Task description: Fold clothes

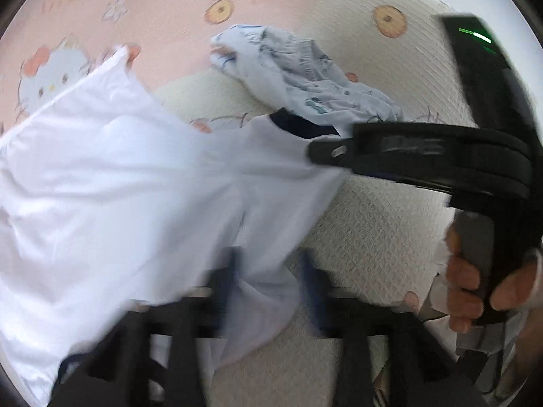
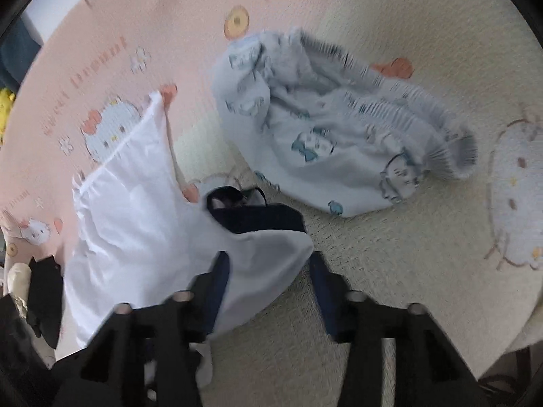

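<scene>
A white garment (image 1: pixel 101 169) with a dark navy collar (image 1: pixel 305 125) lies bunched and partly raised on the bed, blurred by motion. My left gripper (image 1: pixel 271 271) is open, with a fold of the white cloth hanging between its blue-padded fingers. The right gripper (image 1: pixel 325 151) reaches in from the right, its tip at the garment's edge by the collar, held by a hand (image 1: pixel 465 281). In the right wrist view the right gripper (image 2: pixel 269 271) stands open, and the white garment (image 2: pixel 135 220) drapes over its left finger, the navy collar (image 2: pixel 258 218) just ahead.
A crumpled light-blue printed garment (image 1: pixel 288 74) (image 2: pixel 322 135) lies farther back. A pink and cream cartoon-cat blanket (image 2: pixel 390 271) covers the surface. A black cloth (image 2: pixel 40 288) sits at the left edge, with teal (image 2: pixel 17 54) and yellow (image 2: pixel 5 108) items beyond.
</scene>
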`<action>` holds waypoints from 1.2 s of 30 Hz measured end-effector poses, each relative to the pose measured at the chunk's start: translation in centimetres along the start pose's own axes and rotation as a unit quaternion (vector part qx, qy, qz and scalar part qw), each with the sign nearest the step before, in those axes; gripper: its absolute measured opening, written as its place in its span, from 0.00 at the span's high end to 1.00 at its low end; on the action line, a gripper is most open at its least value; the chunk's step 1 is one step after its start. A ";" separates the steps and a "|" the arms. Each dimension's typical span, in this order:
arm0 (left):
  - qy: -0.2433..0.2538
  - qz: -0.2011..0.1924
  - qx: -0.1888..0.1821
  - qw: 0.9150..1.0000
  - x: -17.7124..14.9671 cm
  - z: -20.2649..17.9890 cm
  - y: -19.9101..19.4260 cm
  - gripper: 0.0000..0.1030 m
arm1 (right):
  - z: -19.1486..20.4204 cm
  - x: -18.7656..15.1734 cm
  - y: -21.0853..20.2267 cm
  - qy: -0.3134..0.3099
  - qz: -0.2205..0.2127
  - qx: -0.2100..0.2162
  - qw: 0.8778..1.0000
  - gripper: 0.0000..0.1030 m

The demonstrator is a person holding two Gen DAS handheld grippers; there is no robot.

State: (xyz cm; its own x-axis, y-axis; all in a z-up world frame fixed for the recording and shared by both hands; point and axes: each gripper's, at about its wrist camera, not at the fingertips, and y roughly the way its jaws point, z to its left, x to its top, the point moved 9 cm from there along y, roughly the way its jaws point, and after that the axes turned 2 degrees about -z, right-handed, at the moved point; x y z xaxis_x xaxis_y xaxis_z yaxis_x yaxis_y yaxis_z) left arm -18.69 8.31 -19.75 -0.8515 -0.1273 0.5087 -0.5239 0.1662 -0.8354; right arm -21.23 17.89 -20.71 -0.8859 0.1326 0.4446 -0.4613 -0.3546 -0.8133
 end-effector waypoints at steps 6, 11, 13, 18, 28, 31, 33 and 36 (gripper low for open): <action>-0.037 -0.017 0.022 0.999 0.9 2.1 -0.2 0.29 | 0.9 -0.8 -3.0 0.015 -0.031 0.014 0.999 0.41; -0.014 -0.031 0.048 0.998 1.8 2.3 -0.2 0.29 | 2.1 -1.9 -4.3 0.017 -0.042 0.009 0.999 0.41; -0.005 -0.038 0.058 0.998 1.1 2.8 -1.7 0.29 | 2.7 -2.1 -4.7 0.016 -0.044 0.007 0.999 0.41; 0.008 -0.042 0.071 0.997 -0.7 4.5 -3.9 0.29 | 5.6 -3.4 -3.9 -0.010 -0.030 0.007 0.999 0.41; -0.035 -0.039 0.104 0.993 -2.5 11.5 -6.3 0.29 | 10.5 -4.7 -1.5 -0.085 -0.013 -0.014 0.996 0.41; -0.067 -0.044 0.117 0.990 -2.8 14.7 -7.3 0.29 | 11.8 -5.4 -0.9 -0.098 -0.001 -0.003 0.995 0.41; -0.090 -0.042 0.124 0.987 -3.2 16.8 -7.7 0.29 | 12.7 -5.9 -0.4 -0.106 0.008 0.005 0.994 0.41; -0.125 -0.039 0.131 0.983 -4.1 19.6 -8.1 0.29 | 14.1 -6.8 0.0 -0.127 0.013 0.006 0.992 0.41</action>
State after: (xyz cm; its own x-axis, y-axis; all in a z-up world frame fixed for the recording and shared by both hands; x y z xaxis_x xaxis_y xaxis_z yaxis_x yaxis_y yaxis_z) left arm -10.57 -11.70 -19.13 -0.7603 -0.3715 0.5328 -0.5351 -0.1069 -0.8380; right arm -14.54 3.97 -18.43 -0.8553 -0.1145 0.5054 -0.4368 -0.3654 -0.8220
